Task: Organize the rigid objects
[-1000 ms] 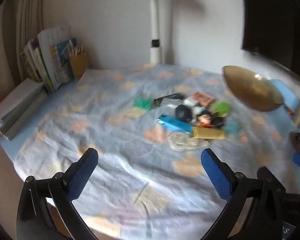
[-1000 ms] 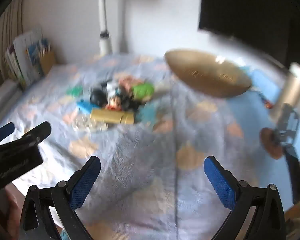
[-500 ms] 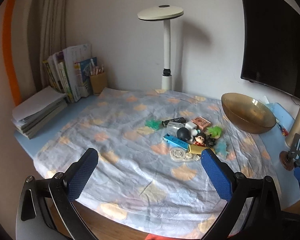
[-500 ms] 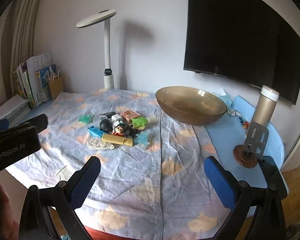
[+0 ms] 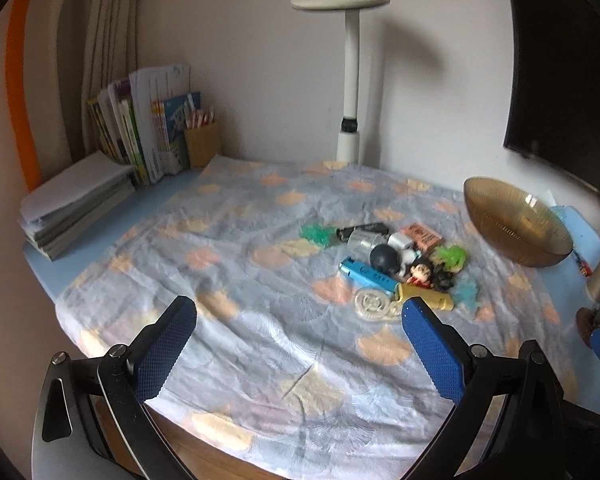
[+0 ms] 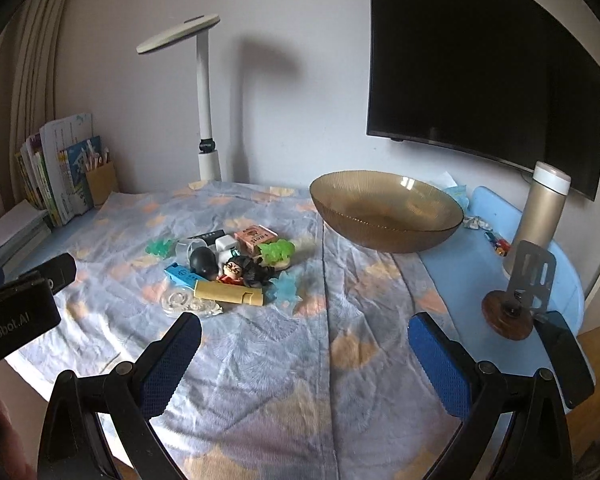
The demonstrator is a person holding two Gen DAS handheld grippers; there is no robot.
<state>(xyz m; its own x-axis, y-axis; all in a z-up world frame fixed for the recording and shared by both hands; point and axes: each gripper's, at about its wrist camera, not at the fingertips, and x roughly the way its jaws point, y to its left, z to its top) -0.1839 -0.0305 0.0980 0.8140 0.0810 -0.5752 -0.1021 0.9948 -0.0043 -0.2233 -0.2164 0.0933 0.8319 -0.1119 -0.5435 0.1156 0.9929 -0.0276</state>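
A pile of small objects lies on the patterned cloth: a gold box, a blue stick, a black ball, a doll figure, a green toy and a pink box. The pile also shows in the left wrist view. A brown glass bowl stands behind and to the right of it, also in the left wrist view. My left gripper and right gripper are open and empty, above the table's near edge.
A white desk lamp stands at the back. Books and a pencil holder are at the back left. A gold flask and a metal stand on a wooden base are at the right. A dark screen hangs on the wall.
Both grippers pulled back and rose from the table, so both views widened from a close blurred look to the whole table. Both stay open.
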